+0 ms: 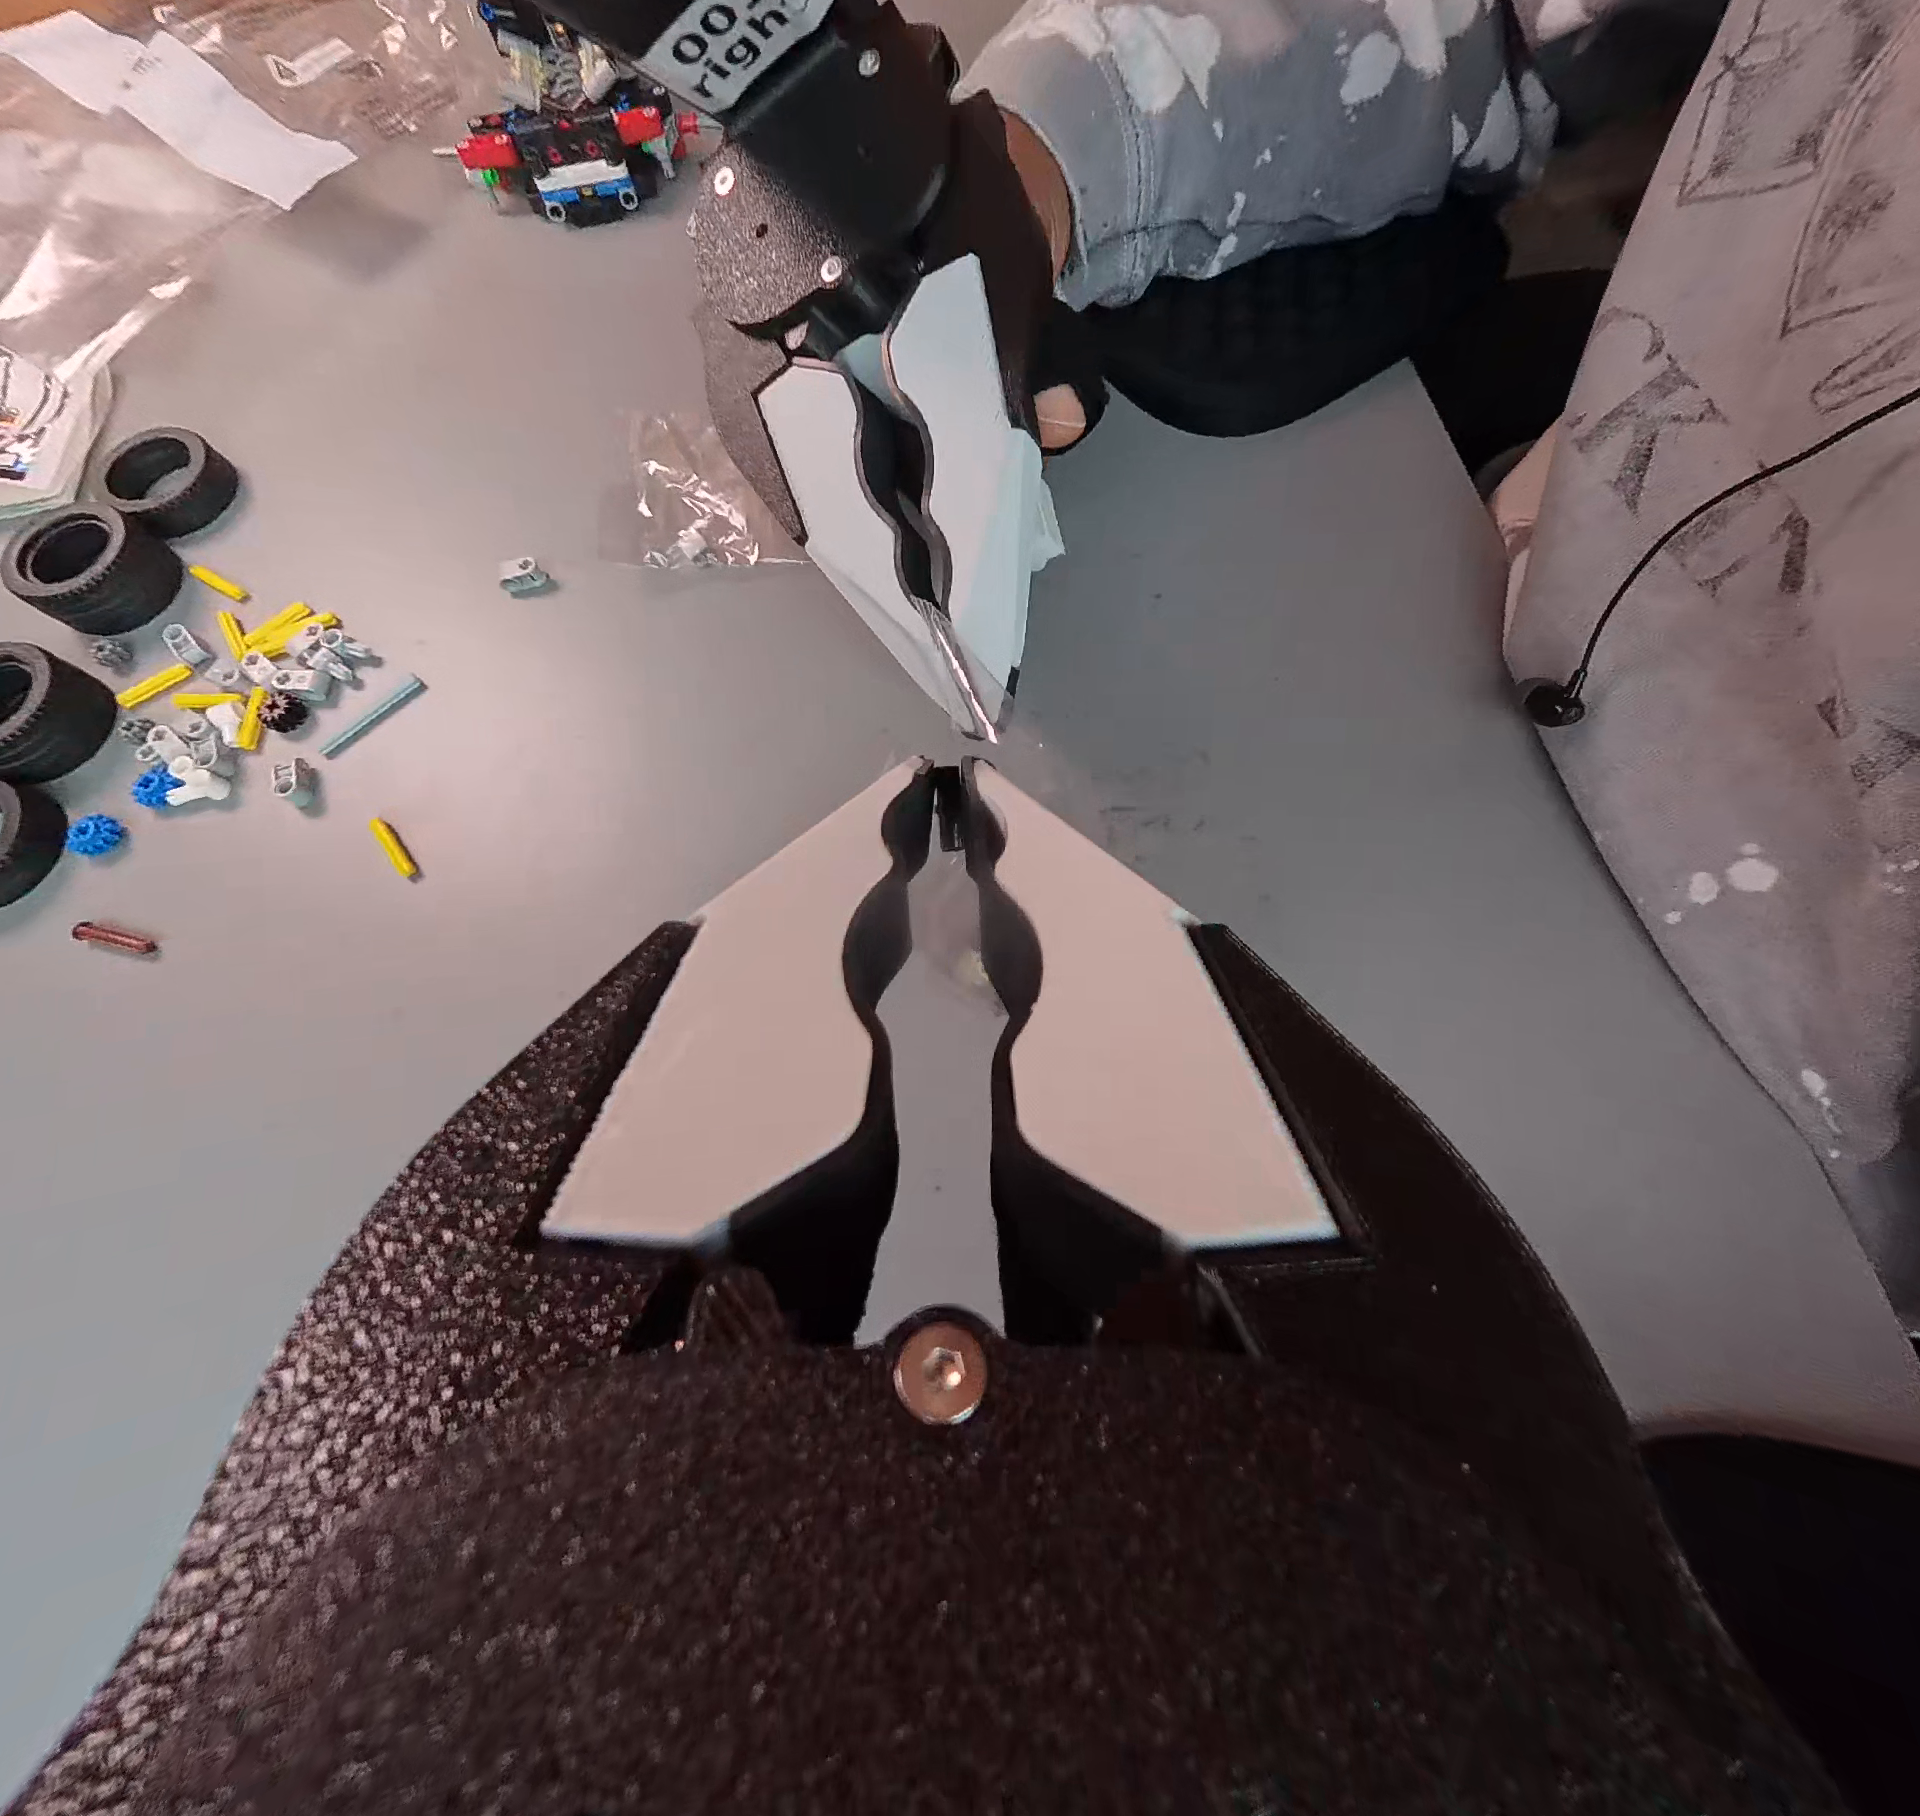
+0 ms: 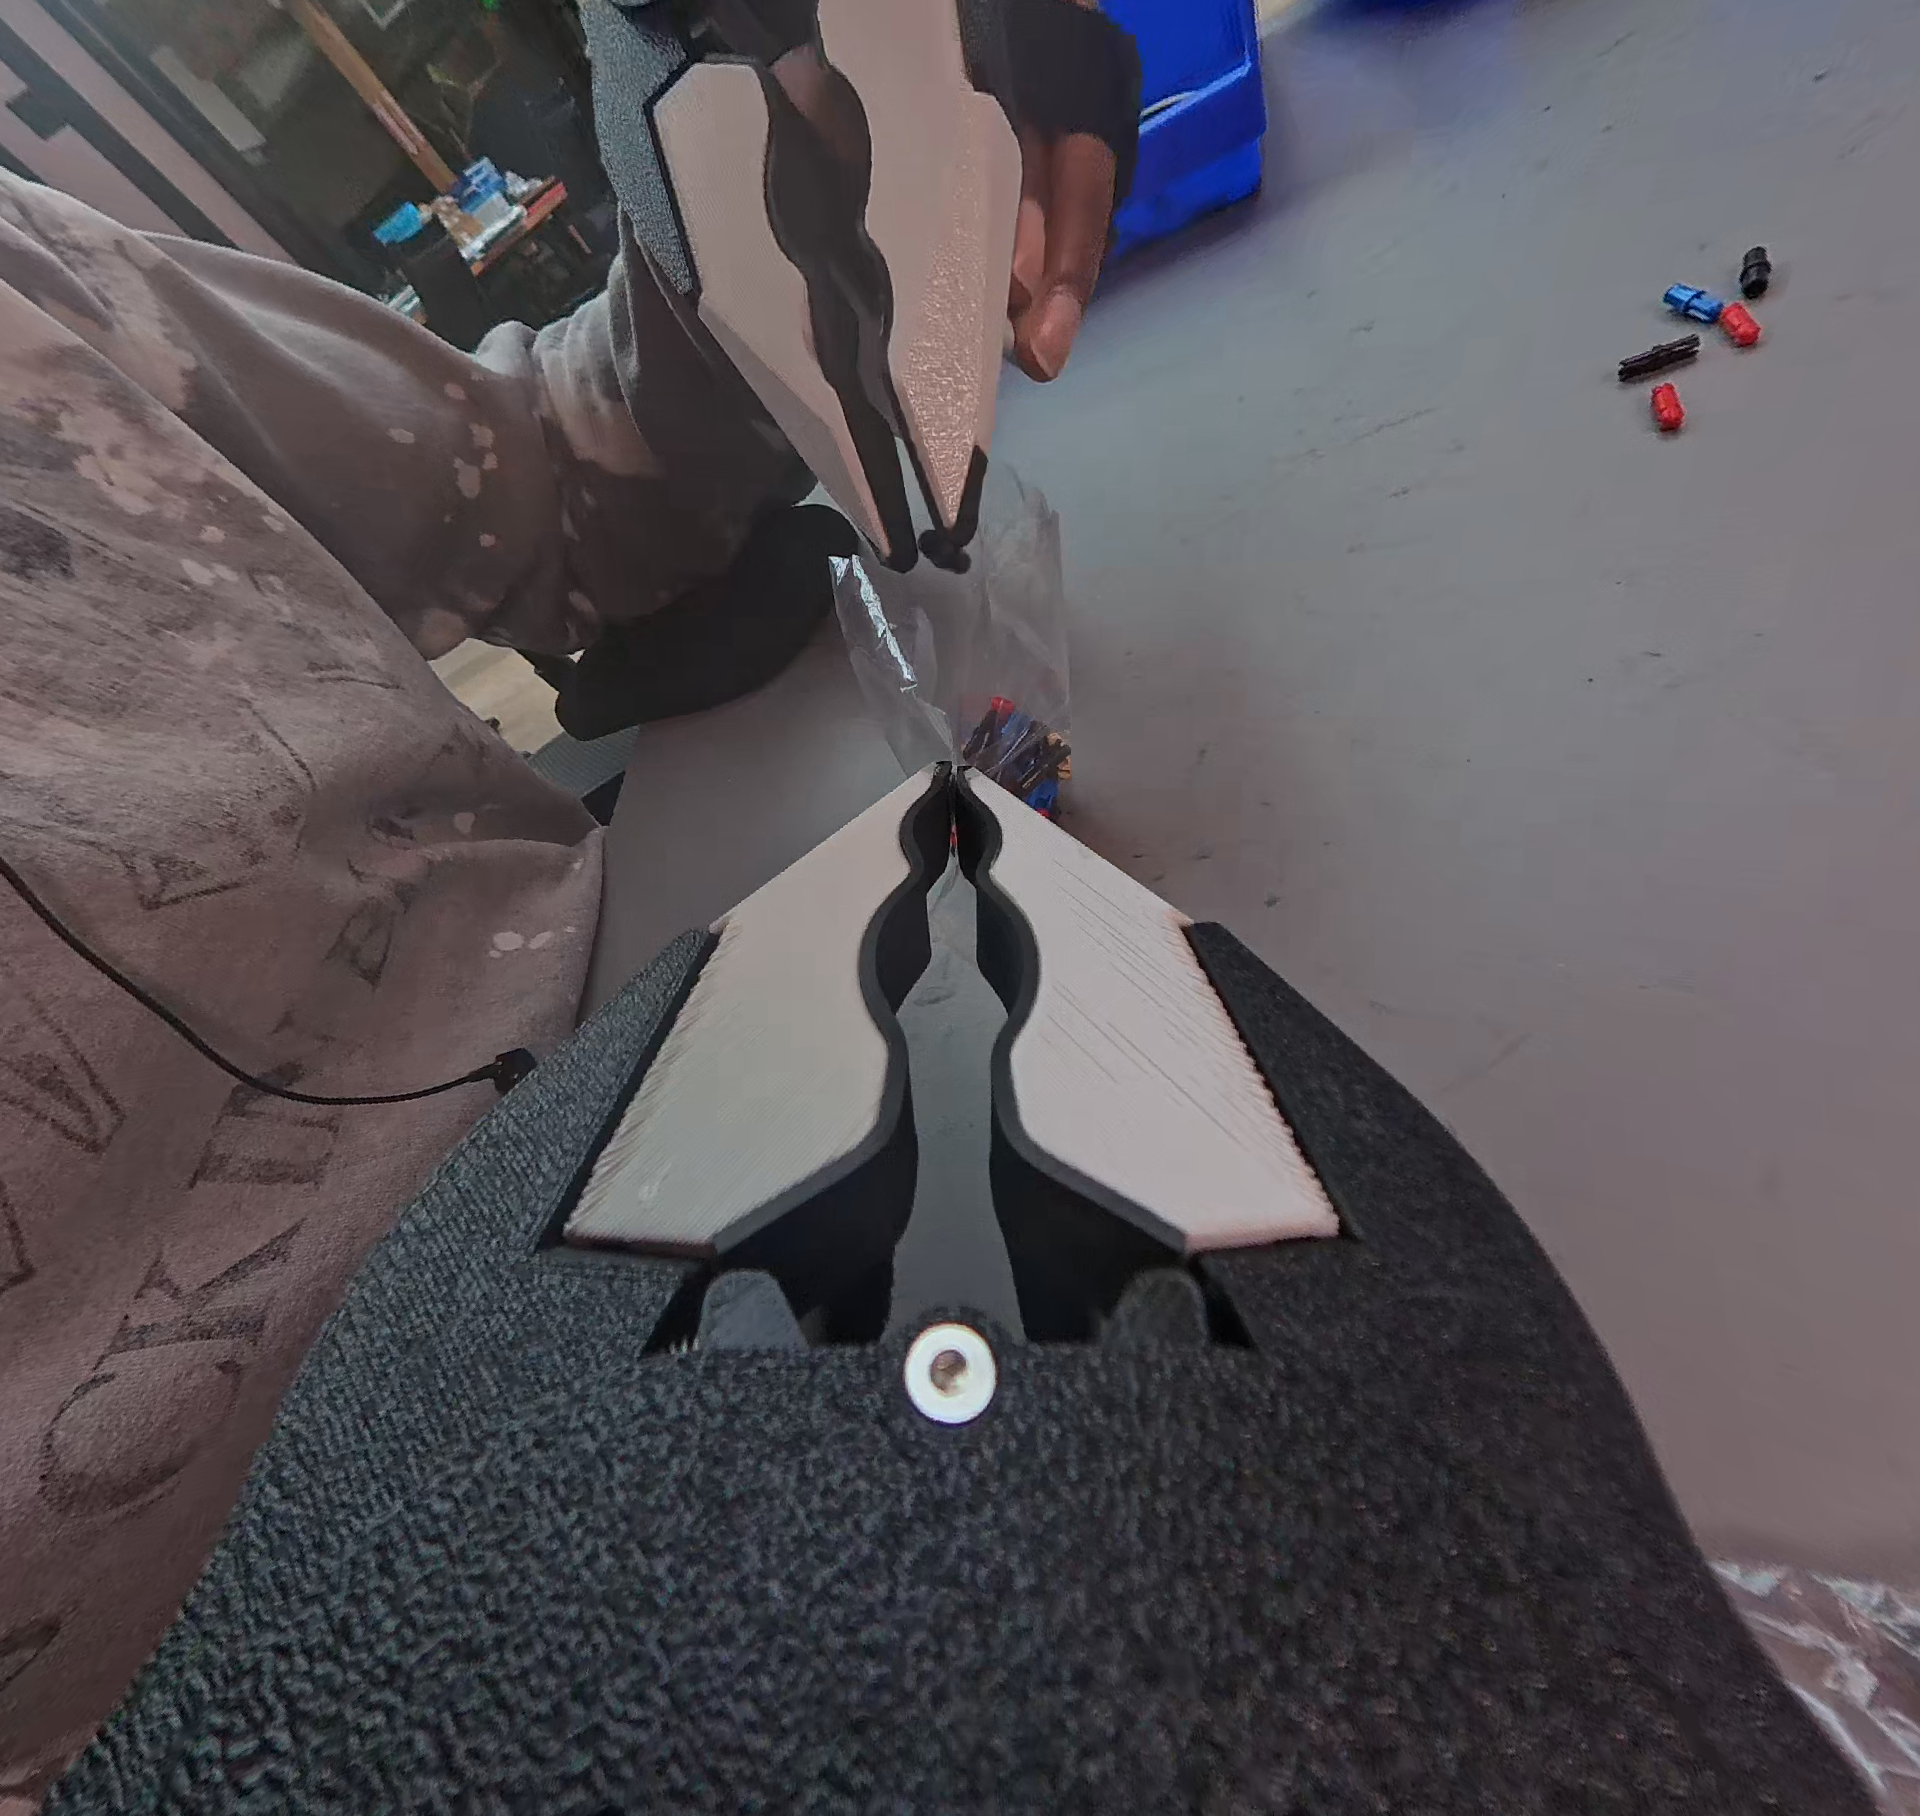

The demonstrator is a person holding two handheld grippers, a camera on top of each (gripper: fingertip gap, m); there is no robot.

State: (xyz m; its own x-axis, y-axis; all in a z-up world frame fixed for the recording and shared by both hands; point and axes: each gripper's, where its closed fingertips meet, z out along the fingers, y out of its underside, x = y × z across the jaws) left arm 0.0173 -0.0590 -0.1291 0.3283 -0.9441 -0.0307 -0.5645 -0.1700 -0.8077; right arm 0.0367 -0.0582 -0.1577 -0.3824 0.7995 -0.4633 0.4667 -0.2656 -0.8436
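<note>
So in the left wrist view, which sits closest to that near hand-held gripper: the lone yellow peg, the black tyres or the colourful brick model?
1. Lone yellow peg, just left of the left hand-held gripper.
2. Black tyres, at the left edge.
3. Colourful brick model, far back, upper left.

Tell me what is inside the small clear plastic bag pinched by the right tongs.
Inside the clear bag lies a cluster of small red, blue and black pins at its bottom. The right tongs cover part of the cluster, so a count is impossible.
</note>
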